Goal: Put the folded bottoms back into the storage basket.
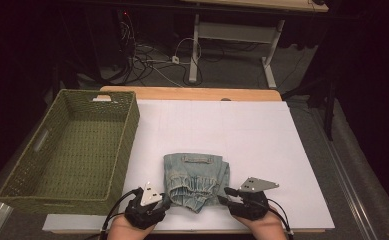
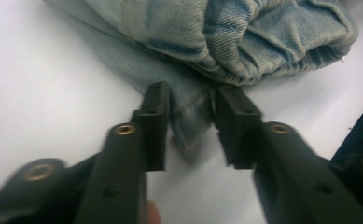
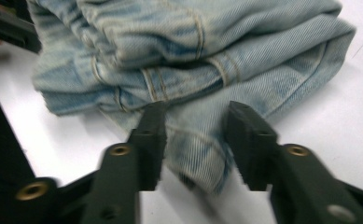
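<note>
My left gripper point(image 2: 191, 114) has its two black jaws a little way apart. A thin flap of the folded denim jeans point(image 2: 226, 37) lies in the gap between them. The left jaw sits right at the cloth, but I cannot tell if it presses on it. The right jaw looks just off the cloth, so I do not call this a pinch.

My right gripper point(image 3: 195, 135) has its jaws apart too. A corner of the jeans point(image 3: 188, 56) pokes out between them. The cloth fills most of the gap, but the jaws do not squeeze it.

From the high view, my left gripper point(image 1: 168, 201) is at the near left corner of the jeans point(image 1: 197, 175). My right gripper point(image 1: 223, 195) is at the near right corner. My two hands come in from the bottom edge.

The jeans are folded into a small, thick bundle. They lie on the white sheet point(image 1: 262, 140) that covers the wooden table point(image 1: 192, 93), close to my side.

A green woven basket point(image 1: 17, 180) stands on the left side of the table, near the jeans but not touching them.
</note>
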A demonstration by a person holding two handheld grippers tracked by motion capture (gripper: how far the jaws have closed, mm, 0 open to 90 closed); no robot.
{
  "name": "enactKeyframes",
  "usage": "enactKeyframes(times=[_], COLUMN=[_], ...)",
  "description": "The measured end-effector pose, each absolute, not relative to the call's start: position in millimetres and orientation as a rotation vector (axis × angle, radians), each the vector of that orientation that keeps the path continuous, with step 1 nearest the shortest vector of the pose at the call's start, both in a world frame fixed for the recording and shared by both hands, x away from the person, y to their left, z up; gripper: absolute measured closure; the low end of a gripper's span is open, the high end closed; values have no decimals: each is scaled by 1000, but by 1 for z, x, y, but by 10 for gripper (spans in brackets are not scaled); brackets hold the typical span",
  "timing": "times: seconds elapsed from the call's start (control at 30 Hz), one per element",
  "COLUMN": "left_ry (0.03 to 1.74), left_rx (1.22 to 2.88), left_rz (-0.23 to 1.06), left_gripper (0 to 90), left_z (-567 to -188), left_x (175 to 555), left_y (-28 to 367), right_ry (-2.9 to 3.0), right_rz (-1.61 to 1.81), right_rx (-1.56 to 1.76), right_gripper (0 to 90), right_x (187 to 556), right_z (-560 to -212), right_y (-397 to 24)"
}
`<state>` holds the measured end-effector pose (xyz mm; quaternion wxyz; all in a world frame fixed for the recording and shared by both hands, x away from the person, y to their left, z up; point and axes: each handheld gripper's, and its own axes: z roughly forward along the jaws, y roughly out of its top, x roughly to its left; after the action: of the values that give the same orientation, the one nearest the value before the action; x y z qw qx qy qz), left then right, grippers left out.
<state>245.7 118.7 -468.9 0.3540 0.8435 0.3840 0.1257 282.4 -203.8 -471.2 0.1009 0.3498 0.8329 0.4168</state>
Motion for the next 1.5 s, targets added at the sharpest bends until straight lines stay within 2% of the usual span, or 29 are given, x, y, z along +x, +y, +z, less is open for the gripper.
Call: enactKeyframes(times=[0.13,0.17,0.2,0.27,0.4,0.47,0.53,0.57,1.13,1.33,1.5], left_ry=[987,987,991,992,1001,1001,989,993,987,1035,1052], left_rx=[2111,2111,2058,2012,1927,1925,1954,1978,1984,2056,2156], left_rz=[403,403,408,420,437,443,421,415,396,398,341], left_gripper=[427,386,360,270,130,82,0,0,0,0,0], left_z=[-464,-464,-463,-461,-457,-457,-459,-462,-462,-467,-474], left_x=[246,246,246,245,245,246,249,251,254,259,262], left_y=[125,125,128,129,134,135,135,134,133,135,130], right_ry=[2354,2354,2278,2228,2122,2066,2010,1984,1992,2022,2040], right_rz=[1342,1342,1384,1405,1432,1419,1404,1401,1355,1313,1324], right_rx=[997,997,993,1003,1053,1082,1110,1127,1076,1057,1086], right_gripper=[387,387,324,253,147,116,43,0,0,0,0], right_x=[282,282,282,285,293,296,295,295,306,314,309], right_z=[-463,-463,-459,-456,-453,-452,-451,-451,-448,-449,-459], right_y=[-213,-213,-219,-227,-250,-263,-274,-277,-261,-258,-262])
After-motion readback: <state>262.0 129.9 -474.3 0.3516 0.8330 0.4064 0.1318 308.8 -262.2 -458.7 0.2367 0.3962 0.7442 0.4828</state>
